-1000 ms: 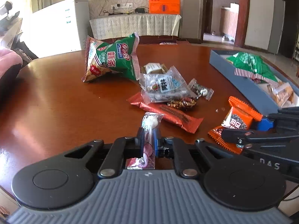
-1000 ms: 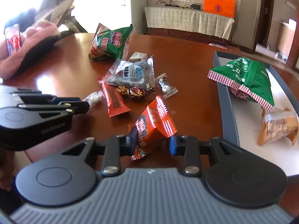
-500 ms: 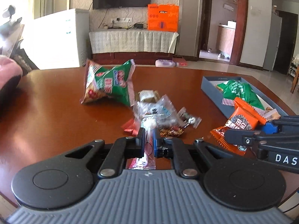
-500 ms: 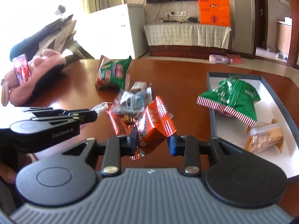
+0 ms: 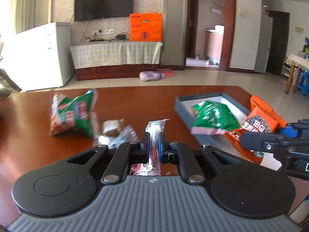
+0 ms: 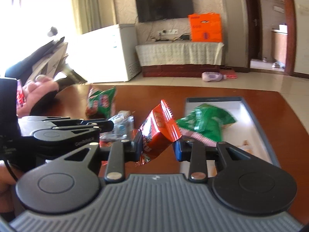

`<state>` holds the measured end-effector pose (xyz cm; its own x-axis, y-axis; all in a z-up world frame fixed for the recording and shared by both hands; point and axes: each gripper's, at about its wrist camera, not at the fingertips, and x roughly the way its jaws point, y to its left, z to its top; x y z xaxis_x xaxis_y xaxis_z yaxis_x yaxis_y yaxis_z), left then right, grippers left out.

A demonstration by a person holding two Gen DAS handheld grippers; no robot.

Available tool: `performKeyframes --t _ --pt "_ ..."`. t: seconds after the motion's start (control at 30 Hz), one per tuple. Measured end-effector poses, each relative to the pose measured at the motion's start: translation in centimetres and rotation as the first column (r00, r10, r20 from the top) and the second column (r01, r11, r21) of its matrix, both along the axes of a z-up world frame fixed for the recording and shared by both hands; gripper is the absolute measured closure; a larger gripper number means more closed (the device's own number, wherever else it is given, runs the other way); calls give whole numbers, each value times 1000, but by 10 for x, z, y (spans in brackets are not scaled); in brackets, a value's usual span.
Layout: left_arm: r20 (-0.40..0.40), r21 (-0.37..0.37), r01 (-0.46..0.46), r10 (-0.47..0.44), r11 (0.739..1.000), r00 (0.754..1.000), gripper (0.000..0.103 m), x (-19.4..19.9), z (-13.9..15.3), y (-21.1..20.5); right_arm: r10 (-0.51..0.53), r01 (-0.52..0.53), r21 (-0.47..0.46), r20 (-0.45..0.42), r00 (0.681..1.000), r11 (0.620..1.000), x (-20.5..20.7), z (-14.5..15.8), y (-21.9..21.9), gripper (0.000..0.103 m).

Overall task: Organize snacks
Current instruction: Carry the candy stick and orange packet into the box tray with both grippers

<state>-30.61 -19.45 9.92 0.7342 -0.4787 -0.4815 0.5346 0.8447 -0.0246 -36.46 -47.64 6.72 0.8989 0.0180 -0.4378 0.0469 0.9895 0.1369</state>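
Snacks: left gripper (image 5: 154,144) clamps a clear candy packet (image 5: 154,133); right gripper (image 6: 157,147) clamps an orange packet (image 6: 159,129) beside the tray (image 6: 260,127).

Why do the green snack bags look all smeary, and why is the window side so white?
Left wrist view: the green bag on the table is streaked by motion blur, while the left tongs look sharp. Right wrist view: the green bag in the tray smears too, and sunlight washes out the upper left, around the white freezer.
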Motion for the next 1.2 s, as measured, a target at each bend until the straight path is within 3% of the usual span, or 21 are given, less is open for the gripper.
performKeyframes --t 0.3,0.47,0.63,1.03,1.2 --pt "15 -17 72 -72 997 997 93 4 8 -46 -64 63 -31 -25 998 998 -10 -2 -37 68" --pt "31 -12 114 -114 993 993 93 3 9 -69 -77 71 -131 -46 996 989 -9 -2 -47 68" --pt "32 -17 129 -128 992 991 93 9 8 -88 -117 115 -30 -61 991 993 -14 -13 -66 68" --pt "41 -28 171 -169 985 985 93 26 5 -138 -117 118 -1 -92 989 993 -16 -21 -79 68" --pt "5 -32 190 -190 981 982 93 28 -5 -158 -123 125 13 -98 988 992 -13 -23 -83 68"
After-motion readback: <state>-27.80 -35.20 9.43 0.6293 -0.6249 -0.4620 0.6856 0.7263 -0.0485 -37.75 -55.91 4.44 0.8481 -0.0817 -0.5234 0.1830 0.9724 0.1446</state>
